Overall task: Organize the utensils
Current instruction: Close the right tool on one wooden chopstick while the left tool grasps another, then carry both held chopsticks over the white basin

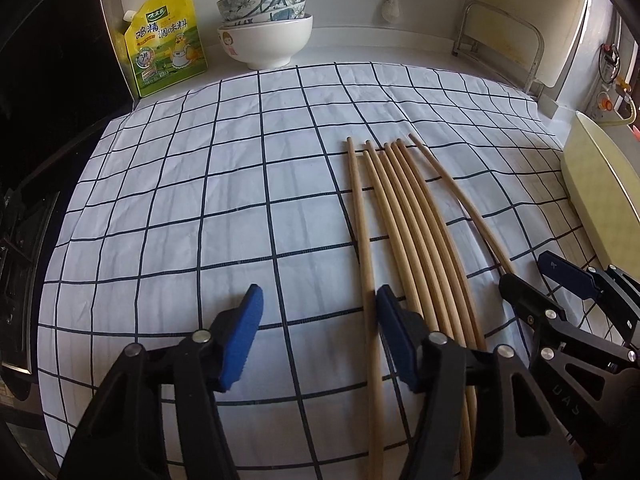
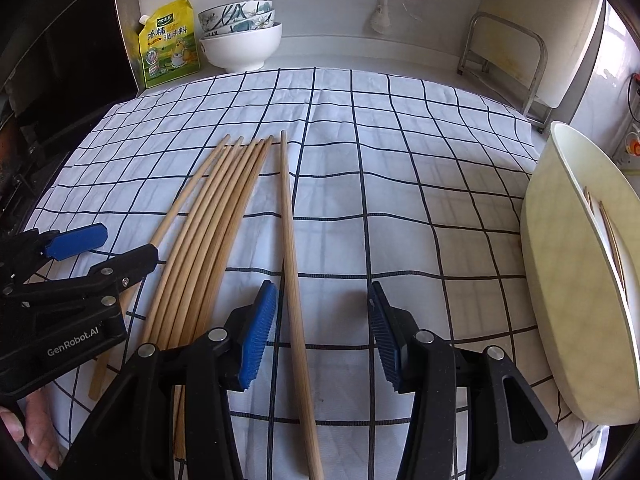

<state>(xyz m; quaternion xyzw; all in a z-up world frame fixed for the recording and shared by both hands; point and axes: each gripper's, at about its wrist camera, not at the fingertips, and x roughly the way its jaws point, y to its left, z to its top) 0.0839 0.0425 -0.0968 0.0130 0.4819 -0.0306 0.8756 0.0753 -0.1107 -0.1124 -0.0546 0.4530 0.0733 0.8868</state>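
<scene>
Wooden chopsticks [image 1: 404, 216] lie in a loose row on a white cloth with a dark grid [image 1: 200, 200], their thin tips pointing to the back wall.

At the far left of the left wrist view stands a yellow seasoning pouch [image 1: 166, 42], and beside it a stack of bowls [image 1: 266, 26]: patterned blue-and-white ones sitting inside a plain white one.

The left gripper [image 1: 318, 336] points down at a slant over the cloth. Its jaws are apart and nothing is pressed between the blue ribbed pads [image 1: 244, 332]. The leftmost chopstick [image 1: 366, 264] runs just inside its right-side finger, and the other sticks pass under and to the right of that finger.

The right gripper [image 2: 324, 332] also slants down, just beside the left one. Its jaws stand apart too. One single chopstick [image 2: 294, 272] lies between them, close to the left-side pad [image 2: 258, 336], but the pads do not squeeze it. The main bundle lies left of this gripper, partly under its black finger. In the lower left corner of the right wrist view, part of a person's hand [image 2: 36, 432] shows below the left gripper's black body.

At the far right lies a pale, smooth, elongated tray [image 2: 560, 280] on the cloth's edge; two thin sticks [image 2: 608, 232] already rest inside it.
</scene>
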